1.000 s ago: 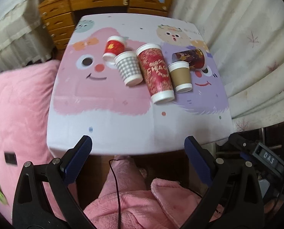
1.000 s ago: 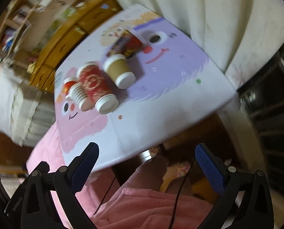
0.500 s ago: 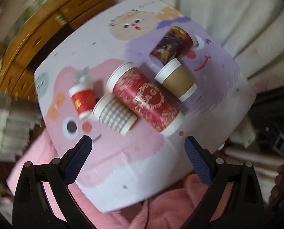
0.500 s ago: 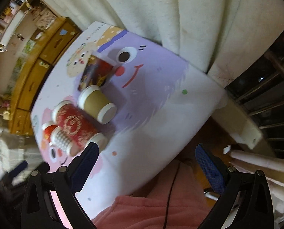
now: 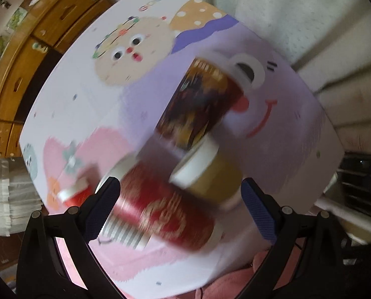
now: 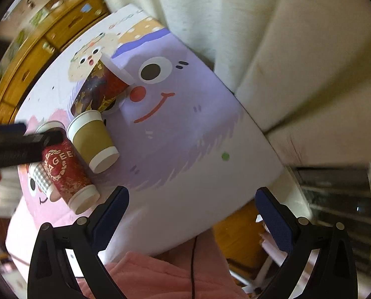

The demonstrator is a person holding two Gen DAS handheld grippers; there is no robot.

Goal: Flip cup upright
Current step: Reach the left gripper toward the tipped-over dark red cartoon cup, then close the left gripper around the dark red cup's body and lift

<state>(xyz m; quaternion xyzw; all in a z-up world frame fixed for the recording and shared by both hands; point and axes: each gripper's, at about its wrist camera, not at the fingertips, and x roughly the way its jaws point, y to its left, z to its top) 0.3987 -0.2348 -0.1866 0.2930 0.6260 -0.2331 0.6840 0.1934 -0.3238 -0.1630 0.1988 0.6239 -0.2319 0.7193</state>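
A cartoon-printed table (image 6: pixel 210 149) stood before pale curtains (image 6: pixel 260 37) and a wooden dresser (image 5: pixel 18 74). Five paper cups lay on their sides in a cluster: a tall red cup (image 6: pixel 65 172), a kraft cup (image 6: pixel 93 140), a dark patterned cup (image 6: pixel 98 89), a checked cup (image 6: pixel 42 177) and a small red cup (image 5: pixel 74 194). The kraft cup's long axis ran diagonally, its mouth toward the table's far end. The left gripper (image 5: pixel 180 204) hung spread wide over the cluster, grasping nothing; the right gripper (image 6: pixel 191 210) was likewise wide apart and empty.
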